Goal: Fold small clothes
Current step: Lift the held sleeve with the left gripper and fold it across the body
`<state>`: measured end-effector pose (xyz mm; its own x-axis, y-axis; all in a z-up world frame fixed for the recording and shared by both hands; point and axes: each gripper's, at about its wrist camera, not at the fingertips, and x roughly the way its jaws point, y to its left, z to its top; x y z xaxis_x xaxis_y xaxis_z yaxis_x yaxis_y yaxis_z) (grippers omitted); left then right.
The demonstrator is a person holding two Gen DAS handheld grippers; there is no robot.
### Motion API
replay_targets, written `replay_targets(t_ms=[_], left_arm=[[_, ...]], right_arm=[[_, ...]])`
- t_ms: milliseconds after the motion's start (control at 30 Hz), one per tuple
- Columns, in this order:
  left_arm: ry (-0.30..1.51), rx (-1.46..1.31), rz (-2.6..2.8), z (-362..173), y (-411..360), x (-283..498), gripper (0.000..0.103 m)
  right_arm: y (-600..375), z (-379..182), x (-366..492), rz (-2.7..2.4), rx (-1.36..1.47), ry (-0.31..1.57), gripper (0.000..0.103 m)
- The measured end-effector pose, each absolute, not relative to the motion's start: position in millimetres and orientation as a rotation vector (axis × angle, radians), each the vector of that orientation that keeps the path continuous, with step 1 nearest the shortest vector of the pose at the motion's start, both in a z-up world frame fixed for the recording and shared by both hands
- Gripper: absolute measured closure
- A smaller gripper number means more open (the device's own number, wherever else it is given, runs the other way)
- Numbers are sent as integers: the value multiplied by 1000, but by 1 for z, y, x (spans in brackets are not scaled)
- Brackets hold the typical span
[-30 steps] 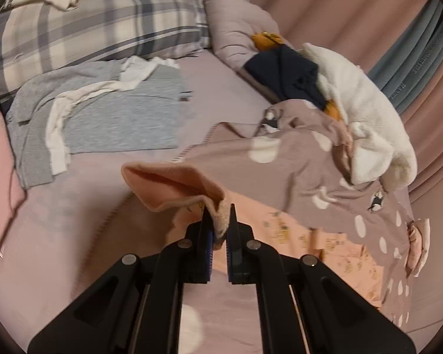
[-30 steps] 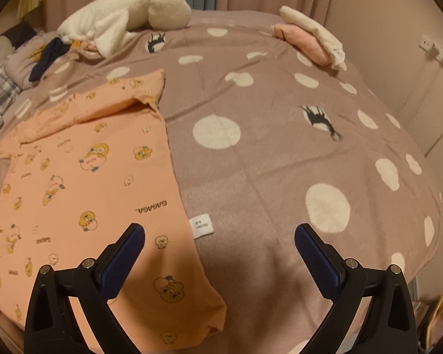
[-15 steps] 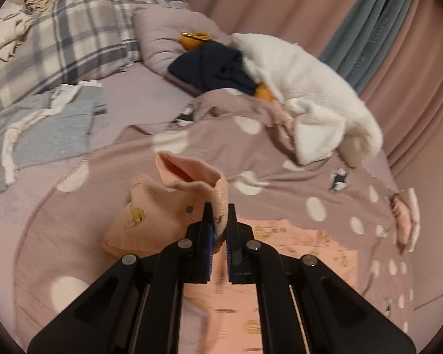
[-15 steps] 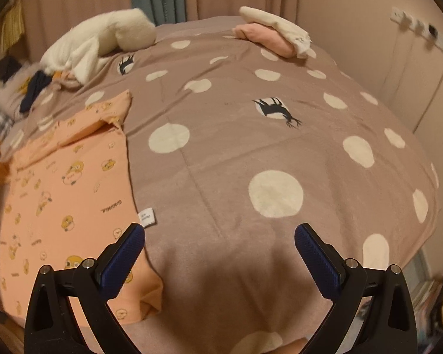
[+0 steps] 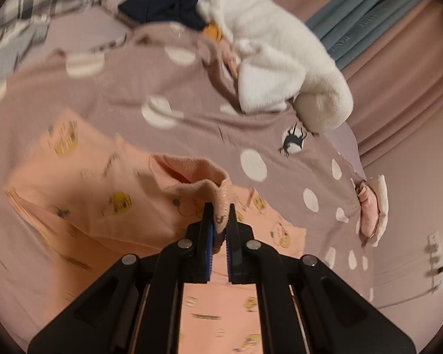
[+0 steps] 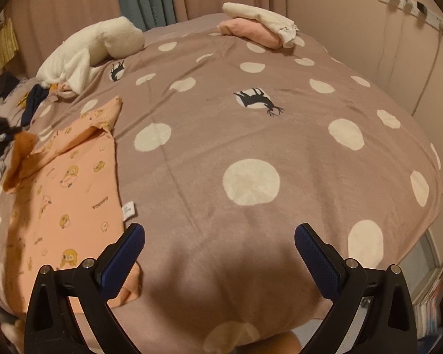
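The left gripper [image 5: 220,221] is clamped on a fleecy cuff of the peach printed cotton garment [image 6: 73,194], lifting that sleeve over the garment's body, which lies flat by the left edge of the mauve blanket with white dots [image 6: 251,135]. The right gripper [image 6: 220,250] hovers over the blanket's near edge with jaws spread wide, gripping nothing.

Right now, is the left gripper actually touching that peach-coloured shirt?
Touching. The left wrist view shows the left gripper shut on the cuff of the peach shirt, with the fabric pinched between its fingers and lifted above the dotted blanket.
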<state>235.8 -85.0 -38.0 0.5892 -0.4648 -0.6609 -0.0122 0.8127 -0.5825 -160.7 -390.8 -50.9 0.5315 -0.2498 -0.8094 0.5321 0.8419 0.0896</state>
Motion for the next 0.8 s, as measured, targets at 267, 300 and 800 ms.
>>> replay_targets(t_ms=[267,300,800], left_arm=[[920,-578,-341,-37,-151,224,97],[921,-575,-356,-36,-161,223,97],[1011,-589,-475,-70,-259,204,97]], right_arm=[[-394,-55,-161,-416,322,907,2],[-394,-54,-161,-414,319,902,2],[-398,-59,-173,-329,345,923,2]])
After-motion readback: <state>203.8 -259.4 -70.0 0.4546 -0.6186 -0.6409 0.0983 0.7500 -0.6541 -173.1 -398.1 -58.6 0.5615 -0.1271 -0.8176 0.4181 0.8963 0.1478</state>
